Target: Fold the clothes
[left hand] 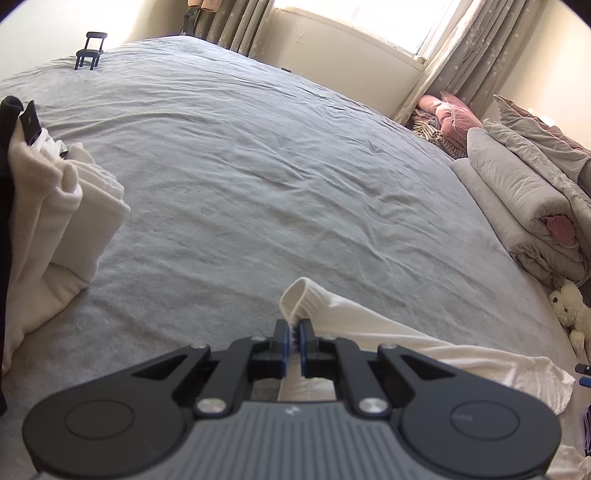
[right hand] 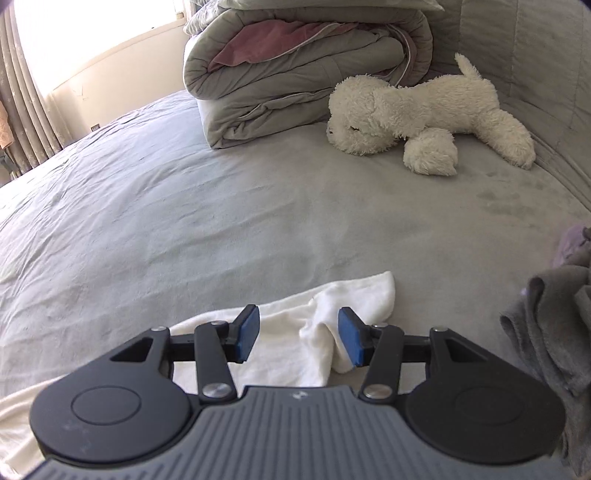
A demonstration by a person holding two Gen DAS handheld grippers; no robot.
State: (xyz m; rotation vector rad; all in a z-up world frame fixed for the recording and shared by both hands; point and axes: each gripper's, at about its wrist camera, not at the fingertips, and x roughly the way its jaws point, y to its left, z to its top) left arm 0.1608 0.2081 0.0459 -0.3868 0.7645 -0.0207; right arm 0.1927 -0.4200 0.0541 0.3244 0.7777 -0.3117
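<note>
Left gripper (left hand: 294, 338) pinches white garment (left hand: 406, 339); right gripper (right hand: 297, 334) straddles it.

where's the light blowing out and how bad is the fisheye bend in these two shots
Left wrist view: the bright window at top is blown out to white, and the grey bedsheet bulges into a dome. Right wrist view: the window at top left is overexposed too; the fluffy white plush dog stays sharp, and dark vignette clips the corners.

Plush dog (right hand: 424, 122) on bed (right hand: 184, 206) — beside quilt (right hand: 295, 62)
</note>
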